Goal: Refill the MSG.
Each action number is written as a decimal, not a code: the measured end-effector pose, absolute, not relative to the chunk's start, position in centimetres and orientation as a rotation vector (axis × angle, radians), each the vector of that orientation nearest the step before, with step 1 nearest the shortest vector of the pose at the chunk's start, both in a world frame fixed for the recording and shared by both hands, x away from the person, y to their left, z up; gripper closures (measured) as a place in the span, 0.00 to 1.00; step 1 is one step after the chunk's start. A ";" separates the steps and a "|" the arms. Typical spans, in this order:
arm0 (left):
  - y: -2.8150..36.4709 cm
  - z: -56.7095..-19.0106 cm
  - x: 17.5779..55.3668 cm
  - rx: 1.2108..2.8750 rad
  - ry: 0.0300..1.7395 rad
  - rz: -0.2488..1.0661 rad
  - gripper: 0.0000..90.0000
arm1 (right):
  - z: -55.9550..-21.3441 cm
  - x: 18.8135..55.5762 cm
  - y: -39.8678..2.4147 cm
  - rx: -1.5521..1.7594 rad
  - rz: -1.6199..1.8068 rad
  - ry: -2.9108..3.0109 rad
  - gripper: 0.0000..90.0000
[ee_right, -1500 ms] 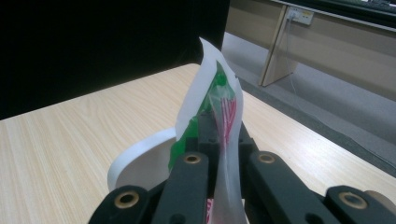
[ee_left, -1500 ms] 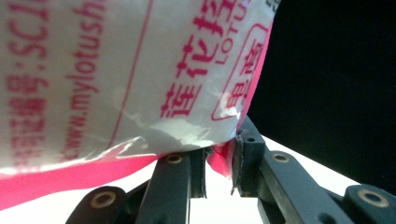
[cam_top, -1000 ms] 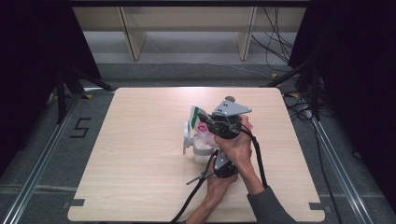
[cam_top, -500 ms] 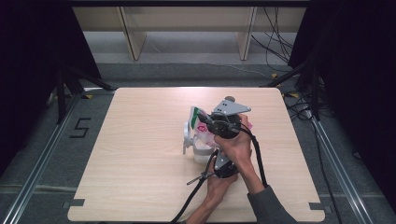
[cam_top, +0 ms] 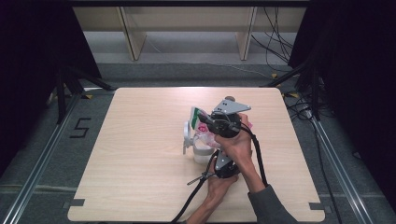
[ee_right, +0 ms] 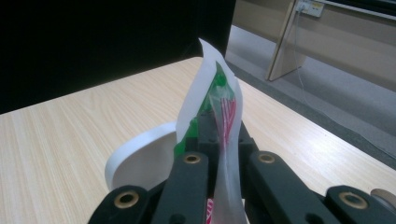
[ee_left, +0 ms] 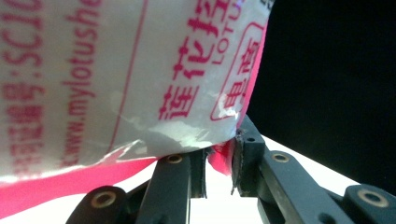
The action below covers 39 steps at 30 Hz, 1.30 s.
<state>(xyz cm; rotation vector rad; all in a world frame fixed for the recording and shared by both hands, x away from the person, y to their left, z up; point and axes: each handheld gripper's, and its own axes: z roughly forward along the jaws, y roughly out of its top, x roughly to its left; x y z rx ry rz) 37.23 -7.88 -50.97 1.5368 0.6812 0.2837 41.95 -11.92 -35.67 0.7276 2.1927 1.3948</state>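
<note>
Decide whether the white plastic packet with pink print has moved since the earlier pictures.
No. The white plastic packet with pink print keeps its place against the wooden table's far edge.

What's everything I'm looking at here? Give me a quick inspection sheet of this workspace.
Surface: light wooden table, bare apart from the job's things.
Job's things: white-and-pink printed plastic bag with a green end, held up over a white cup-like container.
Clutter: nothing seen.
Grippers: left gripper pinches the bag's pink edge; right gripper shut on its green end.
Cables: black cable trails off the table's near edge; more on the floor.
Surroundings: dark curtains, wooden shelf legs, grey floor.
</note>
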 end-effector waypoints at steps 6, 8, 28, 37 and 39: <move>-7.9 -51.0 37.2 1.524 0.682 0.271 0.86 | -35.5 41.8 -11.9 0.743 1.394 2.209 0.98; -7.9 -51.0 37.3 1.529 0.681 0.283 0.86 | -35.5 41.8 -11.8 0.742 1.392 2.205 0.98; -7.9 -50.9 37.2 1.533 0.683 0.283 0.87 | -35.6 41.8 -11.5 0.720 1.372 2.158 0.98; -7.9 -51.0 37.2 1.534 0.680 0.275 0.87 | -35.8 41.7 -11.3 0.746 1.373 2.180 0.98; -7.9 -51.0 37.2 1.534 0.684 0.278 0.86 | -35.9 42.0 -11.4 0.712 1.366 2.189 0.98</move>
